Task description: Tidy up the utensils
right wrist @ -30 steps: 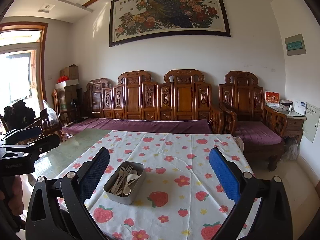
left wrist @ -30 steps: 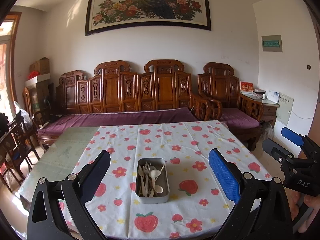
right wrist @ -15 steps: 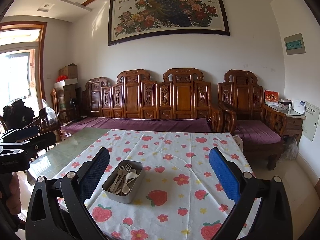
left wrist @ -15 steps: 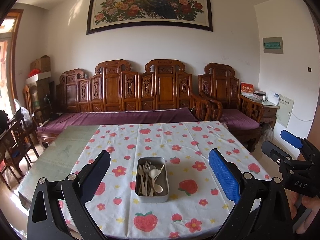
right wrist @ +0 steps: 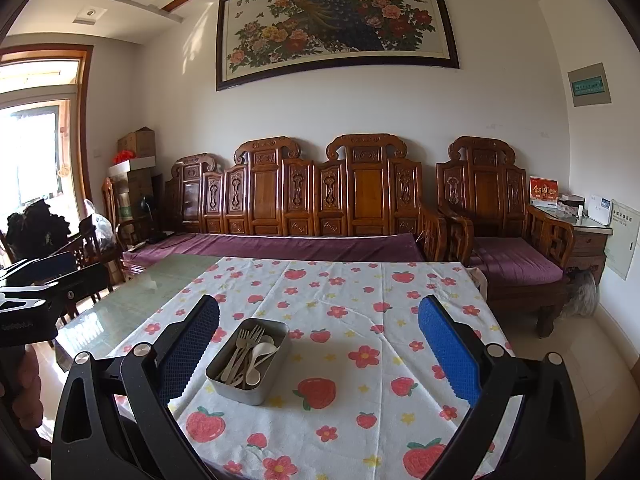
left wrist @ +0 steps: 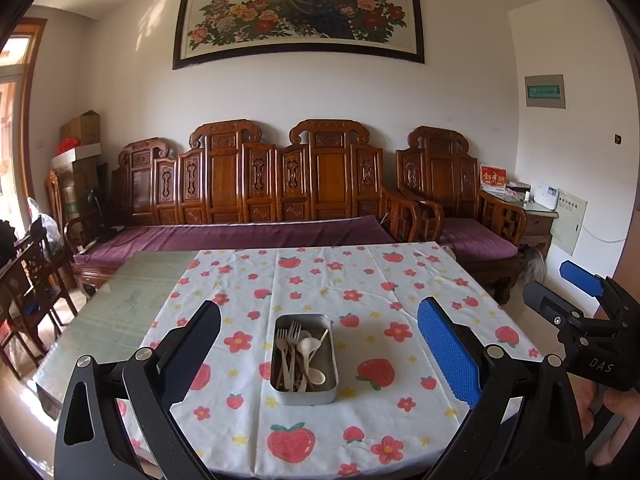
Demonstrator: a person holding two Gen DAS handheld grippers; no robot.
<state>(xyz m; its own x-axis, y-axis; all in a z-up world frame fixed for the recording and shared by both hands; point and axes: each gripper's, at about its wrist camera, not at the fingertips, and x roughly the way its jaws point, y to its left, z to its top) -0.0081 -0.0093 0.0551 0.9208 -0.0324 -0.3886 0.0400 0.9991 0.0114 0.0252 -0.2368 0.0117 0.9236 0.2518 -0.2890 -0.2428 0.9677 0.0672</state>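
A grey metal tin point(left wrist: 304, 394) sits on the strawberry-print tablecloth point(left wrist: 360, 280) near the table's front. Pale forks and spoons point(left wrist: 300, 354) lie jumbled inside it. My left gripper point(left wrist: 318, 312) hovers in front of the tin, open and empty, with its fingers spread to either side of it. The same tin point(right wrist: 262, 386) lies low and left of centre in the right wrist view. My right gripper point(right wrist: 320, 312) is open and empty there too. Each gripper shows at the edge of the other's view: the right gripper point(left wrist: 560, 286) and the left gripper point(right wrist: 60, 270).
The cloth covers the table's right part, and bare glass tabletop point(left wrist: 120, 300) shows on the left. A carved wooden sofa point(left wrist: 280, 184) with purple cushions stands behind the table. Wooden chairs point(left wrist: 32, 280) stand at the left. An armchair point(right wrist: 500, 216) and a side cabinet point(right wrist: 588, 236) stand at the right.
Both grippers stay open and nearly still above the table's front edge. The views drift only slightly. The tin and utensils have not moved.
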